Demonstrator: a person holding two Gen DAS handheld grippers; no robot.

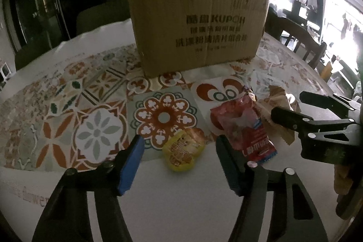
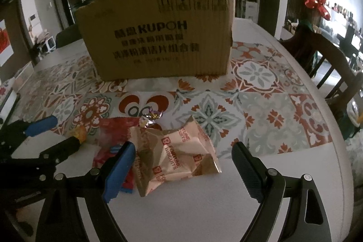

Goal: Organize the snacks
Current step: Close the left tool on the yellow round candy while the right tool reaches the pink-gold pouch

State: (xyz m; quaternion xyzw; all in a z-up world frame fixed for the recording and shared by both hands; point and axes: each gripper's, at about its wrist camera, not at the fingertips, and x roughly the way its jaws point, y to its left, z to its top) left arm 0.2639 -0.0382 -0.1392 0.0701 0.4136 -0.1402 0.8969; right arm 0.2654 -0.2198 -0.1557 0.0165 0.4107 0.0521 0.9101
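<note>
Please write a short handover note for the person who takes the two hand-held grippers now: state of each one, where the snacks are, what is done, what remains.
Left hand-held gripper: open, around the yellow snack pack on the table, pads not touching it.
Right hand-held gripper: open wide, around the beige Fortune Biscuits packet, no grip yet.
Red packet lies between those two snacks, partly under the beige packet. A small foil-wrapped candy lies just behind.
Cardboard box stands behind the snacks on the patterned tablecloth.
Done: no snack lifted yet. Left: grasp and sort all four.
</note>
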